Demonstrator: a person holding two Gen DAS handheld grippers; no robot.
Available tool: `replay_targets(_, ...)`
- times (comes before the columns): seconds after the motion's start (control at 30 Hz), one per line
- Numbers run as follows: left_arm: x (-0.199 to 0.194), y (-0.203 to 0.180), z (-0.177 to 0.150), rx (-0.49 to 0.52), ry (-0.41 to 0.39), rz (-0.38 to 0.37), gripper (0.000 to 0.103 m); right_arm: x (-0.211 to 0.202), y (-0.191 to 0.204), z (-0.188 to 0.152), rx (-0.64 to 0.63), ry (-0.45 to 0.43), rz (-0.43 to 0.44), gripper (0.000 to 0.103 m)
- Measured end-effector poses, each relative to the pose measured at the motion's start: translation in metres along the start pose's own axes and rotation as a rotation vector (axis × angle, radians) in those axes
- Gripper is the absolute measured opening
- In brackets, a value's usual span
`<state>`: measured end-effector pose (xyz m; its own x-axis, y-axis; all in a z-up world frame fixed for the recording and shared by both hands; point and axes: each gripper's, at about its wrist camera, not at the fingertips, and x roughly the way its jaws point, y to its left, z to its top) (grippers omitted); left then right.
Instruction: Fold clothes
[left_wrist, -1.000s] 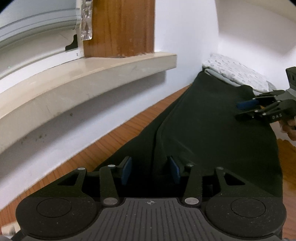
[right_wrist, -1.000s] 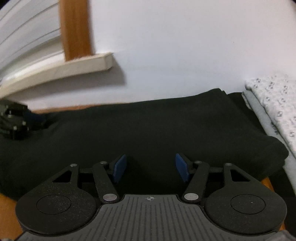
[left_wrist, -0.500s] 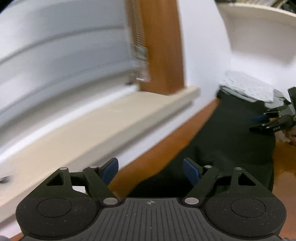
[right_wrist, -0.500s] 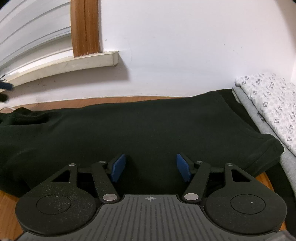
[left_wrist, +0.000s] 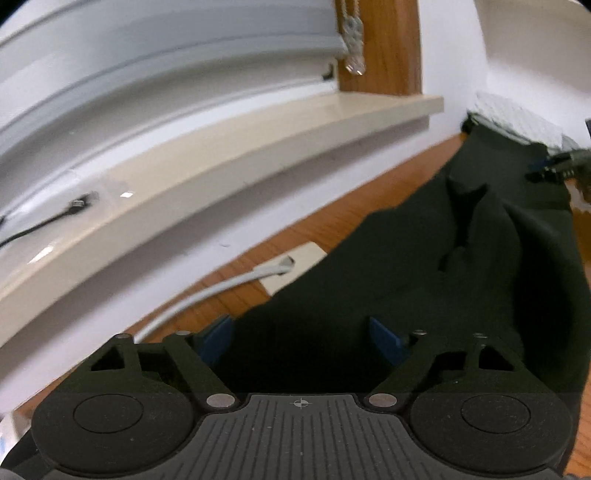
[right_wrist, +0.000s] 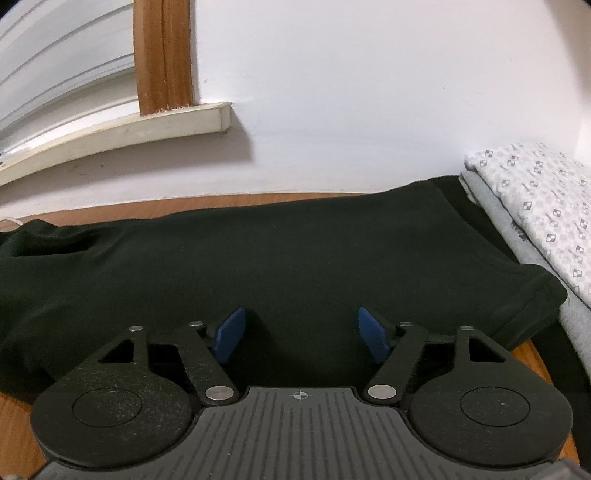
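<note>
- The black garment is laid out on the wooden tabletop as 1 long strip running side to side along the wall, under the window sill.
- Its right end butts up near a stack of 2 folded pieces, a patterned white one on top of a grey one. The left end is bunched and rumpled, close to a white cable and a pale card on the wood.
- The left tool has its blue pads spread apart, nothing between them, hanging right over the rumpled left end and looking down the length of the cloth.
- The right tool is also spread wide with nothing pinched, sitting over the near long edge towards the right end, so it looks across the strip, not along it.
- So the long axis runs left to right from 1 tool to the other, and each tool is nearest its own end.
- Judgement call: a strip like this looks part folded, lengthwise folds in and ends not brought together, but it could just as well be a loosely laid piece, so hard to say the stage.
- Whichever it is, the messy left end looks like the bit most likely to go crooked.
</note>
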<state>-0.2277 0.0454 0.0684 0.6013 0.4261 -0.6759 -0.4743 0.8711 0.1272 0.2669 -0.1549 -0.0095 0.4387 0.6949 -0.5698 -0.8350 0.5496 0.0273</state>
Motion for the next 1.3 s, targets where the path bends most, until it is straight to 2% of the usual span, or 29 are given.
replay_targets(0.13,0.018,-0.004,0.008,0.042,0.046,-0.112,0.082,0.001,0.0,0.0,0.004,0.0,0.004,0.072)
replay_targets(0.23,0.031,-0.011,0.012,0.074,0.079,-0.207,0.077,0.001,-0.001,0.0,0.007,0.002,0.017,0.075)
replay_targets(0.27,0.032,-0.012,0.013,0.068,0.082,-0.235,0.064,0.002,-0.001,0.0,0.005,0.003,0.021,0.077)
replay_targets(0.33,0.031,-0.015,0.014,0.06,0.086,-0.278,0.048,0.003,0.0,0.001,-0.005,0.006,0.024,0.079)
replay_targets(0.4,0.027,-0.023,0.014,0.081,0.088,-0.266,0.032,0.003,0.0,0.001,-0.005,0.006,0.026,0.079)
replay_targets(0.53,0.015,-0.042,0.014,0.134,0.081,-0.188,0.01,0.003,0.0,0.001,-0.004,0.007,0.03,0.08)
replay_targets(0.6,0.006,-0.048,0.015,0.118,0.059,-0.127,0.008,0.003,0.0,0.001,-0.006,0.007,0.029,0.08)
replay_targets(0.67,-0.012,-0.045,0.024,0.06,-0.026,-0.055,0.006,0.003,0.001,0.001,-0.008,0.007,0.027,0.08)
replay_targets(0.73,-0.04,-0.036,0.038,0.006,-0.148,0.023,0.006,0.003,0.001,0.001,-0.009,0.008,0.026,0.08)
replay_targets(0.77,-0.044,-0.032,0.038,-0.007,-0.163,0.044,0.006,0.003,0.001,0.002,-0.008,0.008,0.027,0.08)
replay_targets(0.9,-0.043,-0.017,0.028,-0.032,-0.128,0.085,0.008,0.003,0.002,0.002,-0.009,0.008,0.027,0.08)
replay_targets(1.0,-0.042,-0.006,0.021,-0.051,-0.102,0.116,0.021,0.003,0.002,0.002,-0.011,0.009,0.024,0.08)
replay_targets(1.03,-0.041,-0.003,0.018,-0.058,-0.093,0.126,0.028,0.003,0.002,0.002,-0.01,0.009,0.024,0.08)
replay_targets(1.07,-0.041,0.001,0.016,-0.064,-0.084,0.137,0.039,0.002,0.002,0.002,-0.012,0.009,0.022,0.08)
replay_targets(1.13,-0.04,0.008,0.011,-0.077,-0.067,0.157,0.052,0.002,0.003,0.002,-0.016,0.01,0.019,0.08)
replay_targets(1.2,-0.04,0.016,0.006,-0.09,-0.049,0.178,0.055,0.002,0.003,0.002,-0.016,0.011,0.02,0.08)
replay_targets(1.27,-0.039,0.023,0.001,-0.102,-0.031,0.198,0.065,0.002,0.002,0.003,-0.016,0.012,0.021,0.08)
replay_targets(1.3,-0.038,0.027,-0.002,-0.109,-0.023,0.208,0.067,0.002,0.002,0.003,-0.016,0.012,0.022,0.08)
